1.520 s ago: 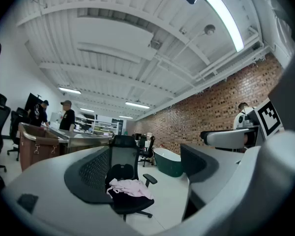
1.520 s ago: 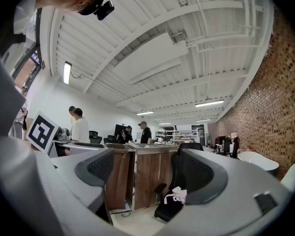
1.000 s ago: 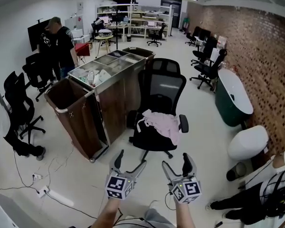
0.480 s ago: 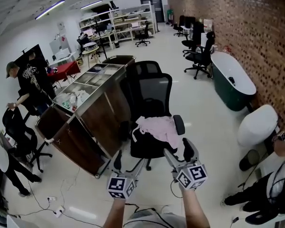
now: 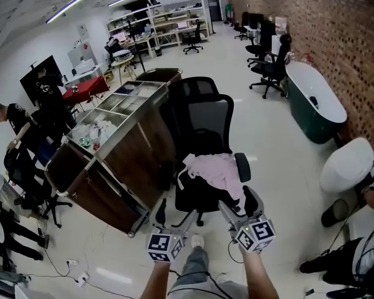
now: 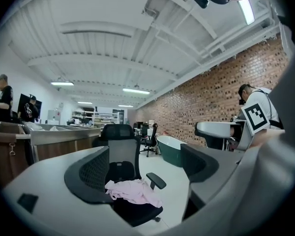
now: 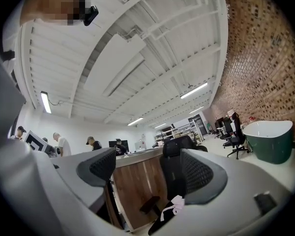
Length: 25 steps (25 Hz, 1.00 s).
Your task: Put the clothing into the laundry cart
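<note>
Both jaws apart, clothing (image 5: 213, 170) beyond

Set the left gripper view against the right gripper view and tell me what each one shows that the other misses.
Only the left gripper view: the pink clothing spread wide over the chair seat, and a person in white bent over at far right.

Only the right gripper view: the laundry cart with its wooden side seen down to the base. Of the clothing it shows just an edge.

Both: the black office chair, the green bathtub and the brick wall. The left gripper and right gripper are open and empty, the right's jaws having just been closing slightly.
</note>
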### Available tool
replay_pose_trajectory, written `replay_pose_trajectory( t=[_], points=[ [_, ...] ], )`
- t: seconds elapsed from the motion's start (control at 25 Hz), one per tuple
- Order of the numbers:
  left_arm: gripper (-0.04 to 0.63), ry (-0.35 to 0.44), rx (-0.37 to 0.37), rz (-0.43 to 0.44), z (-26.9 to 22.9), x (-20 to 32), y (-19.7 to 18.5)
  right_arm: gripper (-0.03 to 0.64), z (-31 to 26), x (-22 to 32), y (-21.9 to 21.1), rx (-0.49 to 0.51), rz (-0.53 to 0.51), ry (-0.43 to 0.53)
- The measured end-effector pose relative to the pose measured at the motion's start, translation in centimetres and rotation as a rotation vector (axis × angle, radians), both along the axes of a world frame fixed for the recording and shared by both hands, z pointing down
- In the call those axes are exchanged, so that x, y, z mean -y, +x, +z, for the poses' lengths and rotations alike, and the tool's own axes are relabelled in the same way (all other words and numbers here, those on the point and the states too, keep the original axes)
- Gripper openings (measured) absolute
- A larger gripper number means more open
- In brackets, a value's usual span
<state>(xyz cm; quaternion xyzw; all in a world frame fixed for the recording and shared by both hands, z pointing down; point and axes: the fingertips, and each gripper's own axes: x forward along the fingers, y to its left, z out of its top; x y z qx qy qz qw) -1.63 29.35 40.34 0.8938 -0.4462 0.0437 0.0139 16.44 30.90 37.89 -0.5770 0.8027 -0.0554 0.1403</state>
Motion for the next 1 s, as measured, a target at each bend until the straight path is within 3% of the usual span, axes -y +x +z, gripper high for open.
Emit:
replay_pose_trajectory(
  t=[0.28, 0.44, 0.72, 0.92, 1.0],
  points=[
    [0.431, 0.059, -0.029, 0.066, -0.7, 11.6, 2.7, 0.434, -1.4, 10.0, 1.0, -0.069, 0.036, 0.016],
    [0.412, 0.104, -0.035, 0.103, -2.9, 18.0, 2.3, 0.425, -3.2, 16.5, 0.3, -0.112, 0.059, 0.042],
    [0.411, 0.064, -0.088, 0.077, -2.3, 28.9, -1.2, 0.420, -1.1, 27.7, -2.4, -0.159, 0.035, -0.026],
    [0.411, 0.078, -0.013, 0.124, -0.7, 33.4, -1.1, 0.420, 1.0, 32.9, -4.5, -0.179, -0.003, -0.079],
    [0.411, 0.065, -0.029, 0.137, 0.0, 34.8, -0.4, 0.420, 1.4, 34.2, -4.6, -0.188, -0.016, -0.078]
  ],
)
